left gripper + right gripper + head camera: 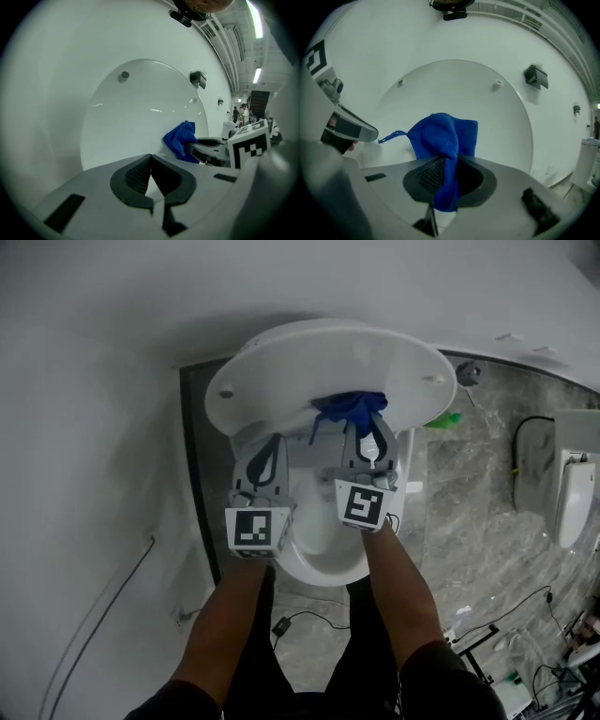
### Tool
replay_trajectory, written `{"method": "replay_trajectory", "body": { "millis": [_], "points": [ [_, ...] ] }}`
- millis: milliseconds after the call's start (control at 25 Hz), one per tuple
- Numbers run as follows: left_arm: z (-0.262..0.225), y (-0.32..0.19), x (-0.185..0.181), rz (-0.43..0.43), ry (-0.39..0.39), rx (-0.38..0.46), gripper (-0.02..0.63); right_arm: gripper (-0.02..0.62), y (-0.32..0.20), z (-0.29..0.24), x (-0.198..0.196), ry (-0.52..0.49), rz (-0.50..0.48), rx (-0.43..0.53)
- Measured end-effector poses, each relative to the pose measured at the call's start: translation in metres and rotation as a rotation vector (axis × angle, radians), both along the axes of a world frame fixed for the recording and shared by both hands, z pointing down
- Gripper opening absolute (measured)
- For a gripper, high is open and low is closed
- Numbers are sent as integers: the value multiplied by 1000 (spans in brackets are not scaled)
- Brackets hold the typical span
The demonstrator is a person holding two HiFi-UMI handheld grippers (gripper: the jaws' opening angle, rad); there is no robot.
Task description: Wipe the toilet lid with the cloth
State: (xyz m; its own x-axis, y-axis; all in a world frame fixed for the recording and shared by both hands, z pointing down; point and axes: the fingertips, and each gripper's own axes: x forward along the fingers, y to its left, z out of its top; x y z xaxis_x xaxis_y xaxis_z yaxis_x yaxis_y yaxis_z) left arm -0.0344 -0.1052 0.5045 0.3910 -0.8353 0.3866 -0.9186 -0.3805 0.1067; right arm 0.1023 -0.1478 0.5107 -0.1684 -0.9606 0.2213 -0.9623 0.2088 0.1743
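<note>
The white toilet lid (328, 362) stands raised against the wall, its inner face toward me (454, 98) (140, 108). My right gripper (367, 432) is shut on a blue cloth (349, 407) (443, 140), which bunches out past the jaws at the lower part of the lid, near the hinge. In the left gripper view the blue cloth (180, 140) shows to the right, with the right gripper behind it. My left gripper (272, 448) (150, 161) is shut with nothing in it and hovers over the left of the toilet seat (323, 563), beside the right one.
The toilet stands in a corner with a white wall (94, 427) to the left and behind. A grey marble floor (478, 493) lies to the right with a green object (448, 420), a white appliance (567, 484) and cables (511, 610). My legs straddle the bowl's front.
</note>
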Motion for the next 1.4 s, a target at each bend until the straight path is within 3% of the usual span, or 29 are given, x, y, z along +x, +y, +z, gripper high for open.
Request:
{"method": "replay_trajectory", "body": {
  "millis": [240, 520, 600, 680, 800, 920, 1080, 1240, 1400],
  "points": [
    [0, -7, 44, 23, 31, 4, 11, 61, 3, 0, 68, 20, 87, 6],
    [1, -9, 72, 13, 59, 8, 11, 61, 11, -4, 90, 26, 81, 26],
    [2, -6, 68, 14, 59, 12, 11, 61, 17, -8, 75, 11, 29, 39],
    [5, -2, 57, -1, 53, 10, 11, 61, 30, -2, 43, 33, -90, 17],
    [14, 2, 26, -83, 56, -22, 11, 61, 46, 13, -17, 17, -243, -46],
    [25, 13, -20, -186, 62, -65, 11, 61, 53, 23, -68, -63, -270, -81],
    [44, 31, -82, -278, 56, -102, 11, 61, 61, 38, -127, -92, -320, -139],
    [53, 38, -118, -283, 15, -112, 11, 61, 63, 68, -169, -85, -346, -242],
    [48, 36, -125, -267, 23, -97, 11, 61, 54, 90, -186, -22, -361, -325]
  ]
}}
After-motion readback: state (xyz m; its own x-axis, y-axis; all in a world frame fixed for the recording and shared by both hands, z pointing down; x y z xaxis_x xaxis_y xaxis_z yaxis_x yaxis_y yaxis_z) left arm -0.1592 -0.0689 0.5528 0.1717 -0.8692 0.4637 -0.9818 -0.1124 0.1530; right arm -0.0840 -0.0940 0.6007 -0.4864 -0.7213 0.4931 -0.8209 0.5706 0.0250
